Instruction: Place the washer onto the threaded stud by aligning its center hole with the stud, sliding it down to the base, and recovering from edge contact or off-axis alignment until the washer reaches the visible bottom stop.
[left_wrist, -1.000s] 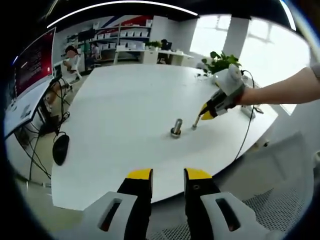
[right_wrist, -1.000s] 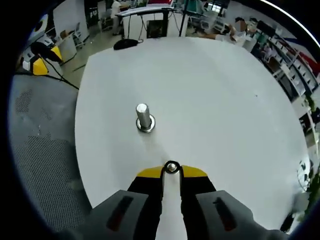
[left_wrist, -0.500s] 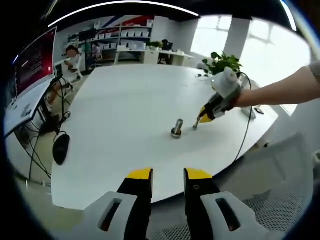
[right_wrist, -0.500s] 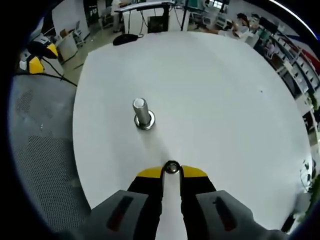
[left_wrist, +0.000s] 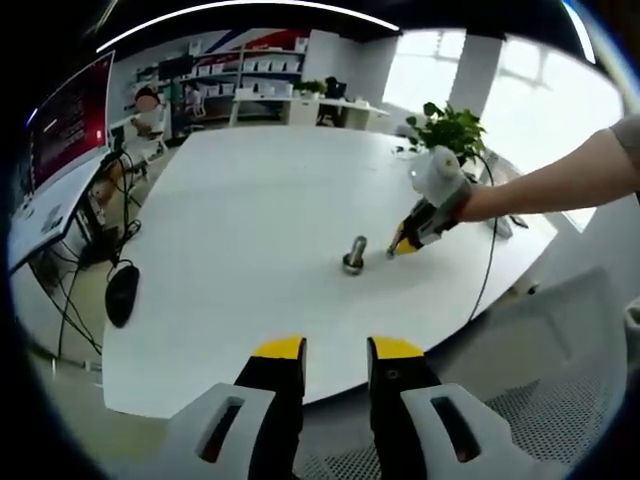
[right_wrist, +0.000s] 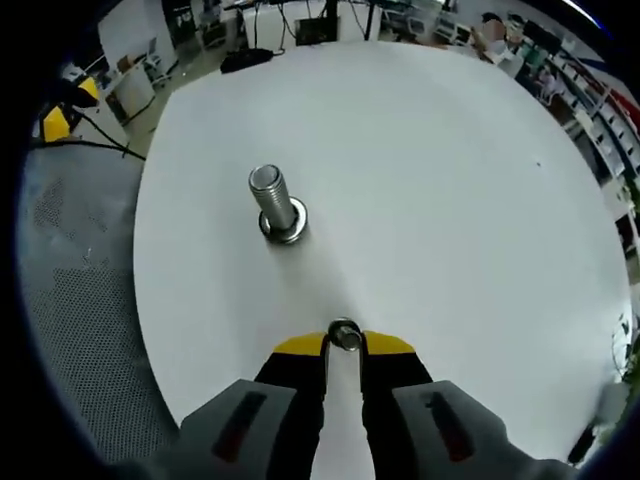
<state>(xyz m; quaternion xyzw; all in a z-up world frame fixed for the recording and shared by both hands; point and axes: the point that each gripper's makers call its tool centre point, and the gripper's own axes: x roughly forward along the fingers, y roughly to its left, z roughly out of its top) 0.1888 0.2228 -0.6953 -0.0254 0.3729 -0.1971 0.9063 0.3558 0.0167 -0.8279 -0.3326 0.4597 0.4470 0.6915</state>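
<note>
Counter (right_wrist: 450, 200): broad white surface that carries the stud.
Left claw (left_wrist: 334, 352): jaws spread, nothing between them, at the counter's near edge, well apart from the stud.
Right claw (right_wrist: 343, 343): jaws pinching the washer at their tips, just beside the stud.
Stud (right_wrist: 272, 200): threaded, upright on its wide base.
Washer (right_wrist: 344, 334): small metal ring near the stud, apart from it.
</note>
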